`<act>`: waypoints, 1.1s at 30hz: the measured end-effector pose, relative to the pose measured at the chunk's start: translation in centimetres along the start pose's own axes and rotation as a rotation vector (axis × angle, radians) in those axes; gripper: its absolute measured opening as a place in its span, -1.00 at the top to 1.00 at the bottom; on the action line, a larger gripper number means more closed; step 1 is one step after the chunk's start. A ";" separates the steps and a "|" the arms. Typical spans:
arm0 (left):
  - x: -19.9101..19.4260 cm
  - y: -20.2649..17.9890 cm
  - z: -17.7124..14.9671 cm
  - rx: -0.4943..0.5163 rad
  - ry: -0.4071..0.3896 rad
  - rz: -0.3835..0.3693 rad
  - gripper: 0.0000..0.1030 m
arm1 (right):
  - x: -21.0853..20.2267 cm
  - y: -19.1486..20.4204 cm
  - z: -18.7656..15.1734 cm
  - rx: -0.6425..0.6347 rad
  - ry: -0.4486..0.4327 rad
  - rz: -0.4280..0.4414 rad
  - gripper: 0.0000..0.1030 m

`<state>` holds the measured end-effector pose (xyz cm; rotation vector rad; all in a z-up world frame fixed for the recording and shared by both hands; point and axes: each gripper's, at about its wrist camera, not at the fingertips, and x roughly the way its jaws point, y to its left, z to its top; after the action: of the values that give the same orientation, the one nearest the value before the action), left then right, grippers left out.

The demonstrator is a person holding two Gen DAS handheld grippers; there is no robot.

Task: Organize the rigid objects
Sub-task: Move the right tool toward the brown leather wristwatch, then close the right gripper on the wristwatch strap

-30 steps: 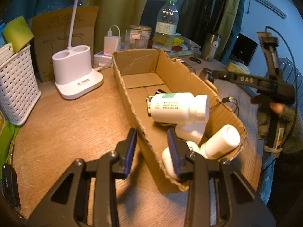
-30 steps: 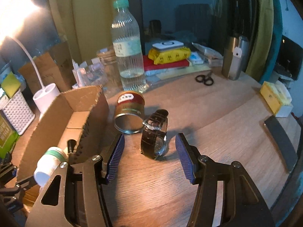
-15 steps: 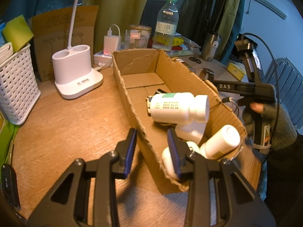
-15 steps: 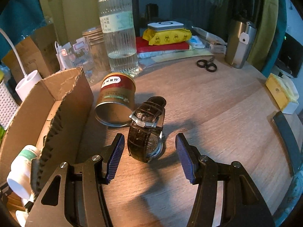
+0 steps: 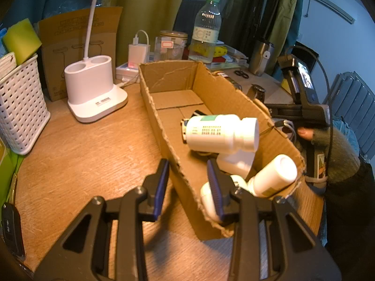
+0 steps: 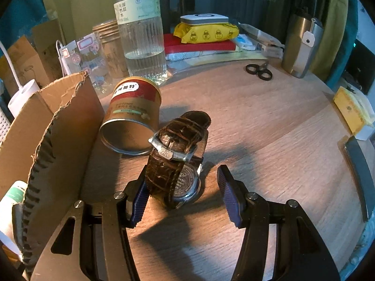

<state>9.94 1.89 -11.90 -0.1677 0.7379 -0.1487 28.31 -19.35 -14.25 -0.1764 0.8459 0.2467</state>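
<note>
The wristwatch (image 6: 174,161) stands on its edge on the wooden surface (image 6: 269,145), its brown leather strap buckled into a loop and the case back facing the right tongs (image 6: 181,195). This upright stance presents the strap's narrow width to the jaws, which suits a pinch across the loop. The watch lies between the two blue pads: the left pad (image 6: 138,202) is at or just against the strap, while the other pad stands apart from the case. The right tongs are therefore spread and grip nothing yet.

Just behind the watch, a red-and-gold tin (image 6: 131,117) lies on its side with its open mouth toward the camera. It is near the strap, so a closing motion should keep clear of it.

To the left rises the wall of the cardboard box (image 5: 234,98), the probable destination. It already holds several white bottles (image 5: 222,132) piled at the near end, with bare floor at the far end.

The left tongs (image 5: 188,185) straddle the near side wall of the box, one pad outside and one inside. The jaws are narrowly set, yet contact with the cardboard cannot be confirmed. This placement probably steadies the light box against sliding while items are dropped in.

A water bottle (image 6: 139,30) stands beyond the tin, well apart from the work.
</note>
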 end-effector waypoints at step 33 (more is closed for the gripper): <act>0.0 0.0 0.0 0.000 0.000 0.000 0.31 | -1.1 0.1 -0.4 0.016 -0.041 0.033 0.12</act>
<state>9.94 1.86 -11.91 -0.1680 0.7380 -0.1488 27.27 -19.53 -13.69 -0.1423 0.8102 0.2732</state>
